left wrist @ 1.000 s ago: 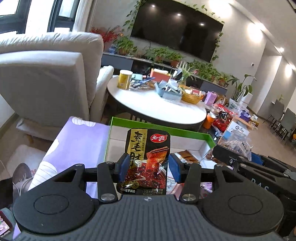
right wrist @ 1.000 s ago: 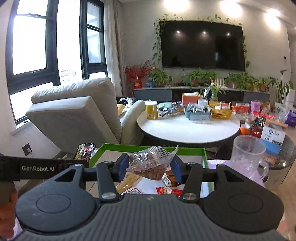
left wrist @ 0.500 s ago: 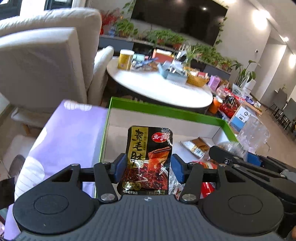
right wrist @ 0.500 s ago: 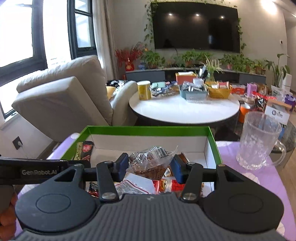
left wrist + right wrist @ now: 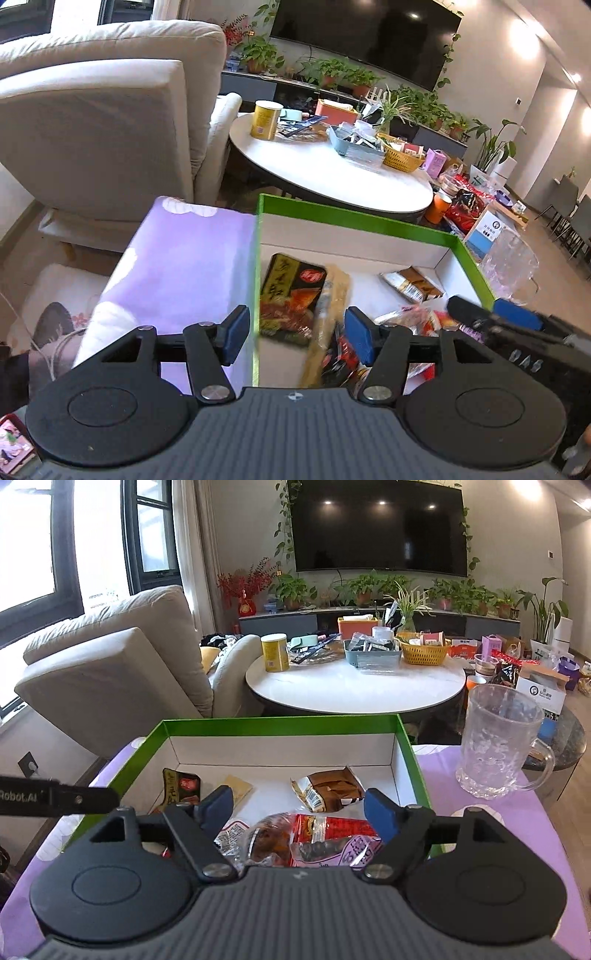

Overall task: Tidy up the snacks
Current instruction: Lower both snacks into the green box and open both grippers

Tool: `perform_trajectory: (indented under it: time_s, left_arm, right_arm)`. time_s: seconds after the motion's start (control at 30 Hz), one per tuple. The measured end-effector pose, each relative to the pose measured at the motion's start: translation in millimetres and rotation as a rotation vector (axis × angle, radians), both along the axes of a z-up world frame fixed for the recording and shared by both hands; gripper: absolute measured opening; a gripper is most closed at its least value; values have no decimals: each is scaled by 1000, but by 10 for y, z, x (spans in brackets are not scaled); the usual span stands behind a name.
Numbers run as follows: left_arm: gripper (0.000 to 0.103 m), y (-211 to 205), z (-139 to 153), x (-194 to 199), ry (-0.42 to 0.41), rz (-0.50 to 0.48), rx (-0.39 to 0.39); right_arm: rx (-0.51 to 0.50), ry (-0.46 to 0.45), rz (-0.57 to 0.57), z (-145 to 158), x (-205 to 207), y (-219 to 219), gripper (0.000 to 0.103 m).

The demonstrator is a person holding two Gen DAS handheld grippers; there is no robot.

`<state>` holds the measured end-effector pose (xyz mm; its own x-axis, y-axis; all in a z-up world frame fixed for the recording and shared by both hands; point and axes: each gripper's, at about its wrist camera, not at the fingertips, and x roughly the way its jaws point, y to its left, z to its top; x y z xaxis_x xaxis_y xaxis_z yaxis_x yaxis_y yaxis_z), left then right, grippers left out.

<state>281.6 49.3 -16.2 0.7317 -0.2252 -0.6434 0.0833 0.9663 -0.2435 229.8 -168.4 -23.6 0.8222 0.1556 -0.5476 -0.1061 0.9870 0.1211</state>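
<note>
Lilac cloth (image 5: 177,258) covered the surface, and a green-rimmed white cardboard box (image 5: 280,724) sat on it to gather the snacks. Both grippers hung over the box's near edge — the left gripper (image 5: 291,334) and the right gripper (image 5: 299,812) opening, neither pressing anything. A dark foil snack packet (image 5: 290,295) lay by the box's left wall; its writing was blurred. "Robot.AI" showed on the left tool.

purple-clothed table (image 5: 480,834), green box (image 5: 280,725), glass mug (image 5: 498,738)
</note>
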Motion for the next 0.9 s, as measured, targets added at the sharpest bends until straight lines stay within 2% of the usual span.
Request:
perform_trajectory:
  time_s: [0.27,0.47,0.57,0.63,0.8,0.9]
  left_arm:
    - [54,127,-118,-303,20,-22,16]
    - [54,15,-362,-378,121,-30,-50]
    - [54,-113,-490,-338,157,-15,5]
    - [56,-160,-560,-310,169,3,34]
    - [60,-192,-625,-284,156,22,44]
    - [60,-207,-632,-286,145,24,54]
  right_arm:
    - [-9,-13,10,57,-174,-26,62]
    - [-40,-14,16,44,-344,-28,62]
    - [-53,-11,36,27,-482,-36,62]
    - [-50,-9,84,4,-608,-51,62]
    - [-17,24,241,-143,-855,-10,62]
    - [-50,41,328,-239,-864,166,62]
